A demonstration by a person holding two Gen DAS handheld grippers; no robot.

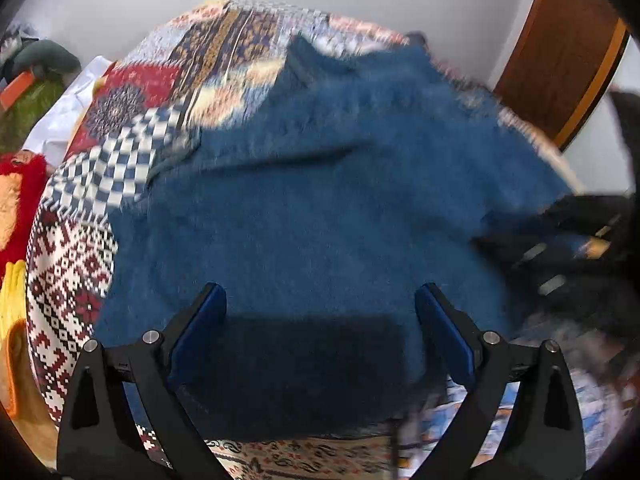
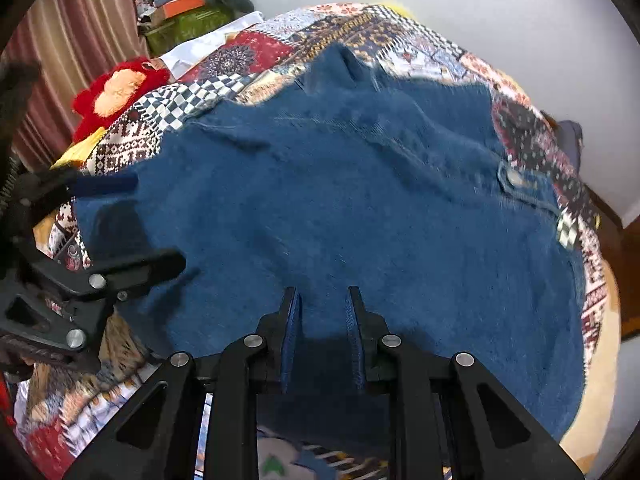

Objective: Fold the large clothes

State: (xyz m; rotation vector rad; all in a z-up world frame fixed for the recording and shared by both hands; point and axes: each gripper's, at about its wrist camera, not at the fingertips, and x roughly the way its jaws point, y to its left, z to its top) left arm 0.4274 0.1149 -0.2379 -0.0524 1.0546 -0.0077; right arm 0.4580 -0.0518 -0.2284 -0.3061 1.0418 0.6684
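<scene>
A large blue fuzzy garment (image 1: pixel 320 200) lies spread over a patchwork bedspread (image 1: pixel 72 280); in the right wrist view the blue garment (image 2: pixel 340 200) fills the middle of the bed. My left gripper (image 1: pixel 320 300) hovers over its near part, jaws wide open and empty. It also shows at the left edge of the right wrist view as the left gripper (image 2: pixel 140 224), open above the garment's left border. My right gripper (image 2: pixel 323 300) points down at the near hem with a narrow gap between its pads. Blue cloth shows through the gap, and I see no fold pinched. The right gripper (image 1: pixel 560 248) is a dark blur.
A red and orange plush toy (image 2: pixel 116 92) lies at the bed's left side, with a green bag (image 2: pixel 188 24) and clutter behind it. A white wall runs behind the bed. A brown wooden board (image 1: pixel 560 60) stands at the right. Striped curtains (image 2: pixel 68 40) hang at the far left.
</scene>
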